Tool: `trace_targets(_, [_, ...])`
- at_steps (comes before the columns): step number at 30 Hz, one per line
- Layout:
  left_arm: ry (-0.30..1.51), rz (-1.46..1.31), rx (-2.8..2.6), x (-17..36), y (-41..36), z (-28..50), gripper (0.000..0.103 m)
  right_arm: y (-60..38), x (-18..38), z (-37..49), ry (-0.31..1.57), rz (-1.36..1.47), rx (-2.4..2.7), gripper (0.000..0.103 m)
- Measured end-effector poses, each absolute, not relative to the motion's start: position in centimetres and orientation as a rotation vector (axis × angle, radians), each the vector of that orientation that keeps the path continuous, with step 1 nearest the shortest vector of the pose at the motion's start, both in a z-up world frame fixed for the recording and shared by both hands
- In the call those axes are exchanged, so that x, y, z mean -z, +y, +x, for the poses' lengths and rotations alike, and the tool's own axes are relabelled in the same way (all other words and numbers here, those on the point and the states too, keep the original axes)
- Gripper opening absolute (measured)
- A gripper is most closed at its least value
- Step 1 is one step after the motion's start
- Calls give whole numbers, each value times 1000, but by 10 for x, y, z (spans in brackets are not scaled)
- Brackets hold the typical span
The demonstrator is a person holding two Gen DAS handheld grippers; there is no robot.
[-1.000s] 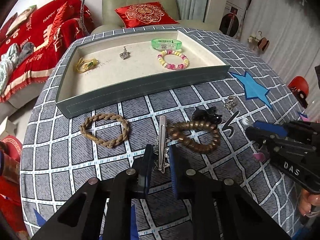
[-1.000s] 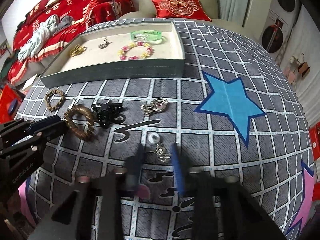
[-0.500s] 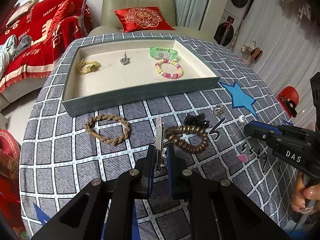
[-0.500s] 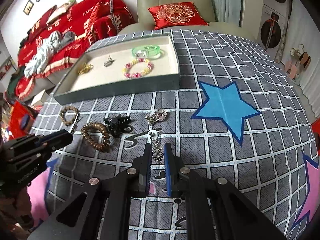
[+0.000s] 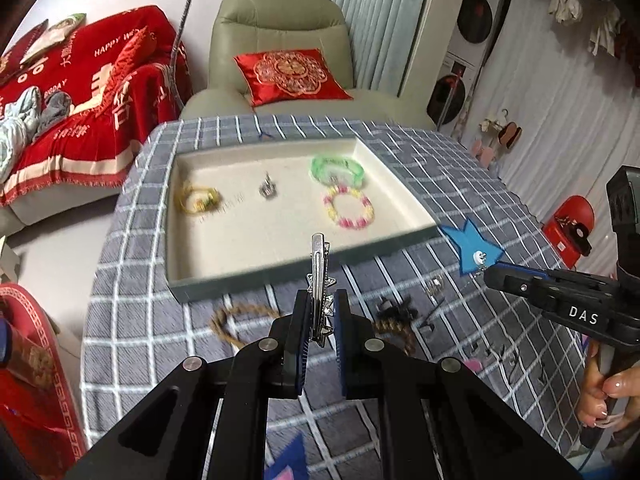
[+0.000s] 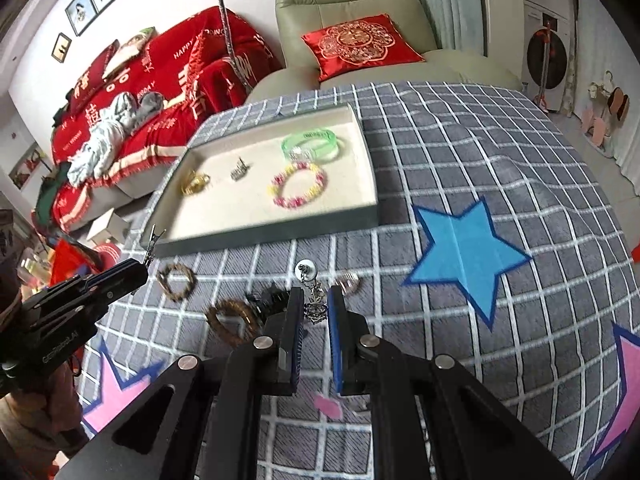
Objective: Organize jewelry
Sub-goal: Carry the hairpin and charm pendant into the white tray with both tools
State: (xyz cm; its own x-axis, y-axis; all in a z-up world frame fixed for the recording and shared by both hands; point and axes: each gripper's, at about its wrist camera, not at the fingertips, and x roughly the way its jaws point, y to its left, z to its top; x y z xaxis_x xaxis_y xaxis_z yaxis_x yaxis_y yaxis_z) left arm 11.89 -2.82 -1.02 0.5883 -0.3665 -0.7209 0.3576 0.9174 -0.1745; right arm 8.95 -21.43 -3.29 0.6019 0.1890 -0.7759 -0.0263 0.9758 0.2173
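Pinching a silver hair clip (image 5: pixel 319 280) in my left gripper (image 5: pixel 322 312) and an earring (image 6: pixel 313 300) in my right gripper (image 6: pixel 314 308), both raised tray-bound (image 5: pixel 280 268).

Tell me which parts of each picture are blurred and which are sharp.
Left wrist view: the tray and the bracelets inside smear with motion blur, while the left hand-held gripper and its silver hair clip stay sharp. Right wrist view: the tray rim is softly blurred, the right hand-held gripper and its pendant crisp; fisheye bends the tablecloth grid.

Bright even indoor light; motion blur on tray (image 5: pixel 280 268); heavy fisheye bending, dark corners.
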Motion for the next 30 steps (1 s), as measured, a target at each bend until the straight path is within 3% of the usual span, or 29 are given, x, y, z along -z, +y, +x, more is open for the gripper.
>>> trace_targets(14, [804, -7, 356, -15, -4, 209, 27, -190, 15, 182, 940, 236, -210, 13])
trace_targets(30, [949, 54, 304, 55, -24, 269, 27, -149, 73, 281, 1049, 239, -250, 13])
